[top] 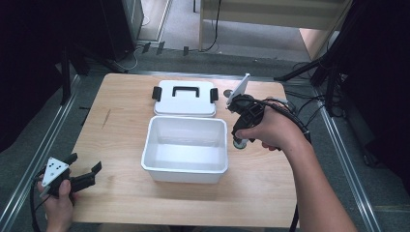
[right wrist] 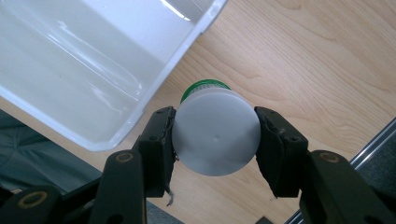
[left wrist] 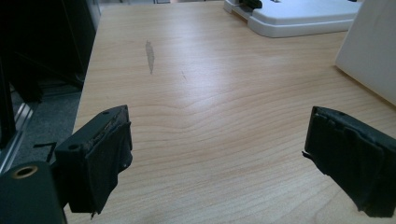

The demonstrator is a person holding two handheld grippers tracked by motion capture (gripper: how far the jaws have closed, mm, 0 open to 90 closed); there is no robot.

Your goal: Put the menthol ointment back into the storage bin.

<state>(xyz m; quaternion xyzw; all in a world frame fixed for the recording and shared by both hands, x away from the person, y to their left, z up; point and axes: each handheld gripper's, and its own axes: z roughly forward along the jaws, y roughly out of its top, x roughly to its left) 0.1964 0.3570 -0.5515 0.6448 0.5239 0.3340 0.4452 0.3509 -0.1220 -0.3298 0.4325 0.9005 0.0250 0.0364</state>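
A small bottle with a white cap point(right wrist: 215, 135) and a green body stands on the wooden table just right of the white box point(top: 186, 147). My right gripper point(right wrist: 215, 140) points down over it, and its two jaws are closed against the cap's sides. In the high view the bottle point(top: 240, 143) peeks out below that hand and the right gripper point(top: 240, 140). The box's white lid point(top: 185, 98), with black clips and a black handle, lies flat behind the box. My left gripper point(top: 87, 173) rests at the table's near left corner, open and holding nothing, also seen as the left gripper point(left wrist: 217, 158).
The box point(right wrist: 93, 70) has nothing in it and its rim is right beside the bottle. The wooden table point(top: 121, 130) ends close to the left hand. Metal rails run along both sides of the table, and cables lie on the floor at the right.
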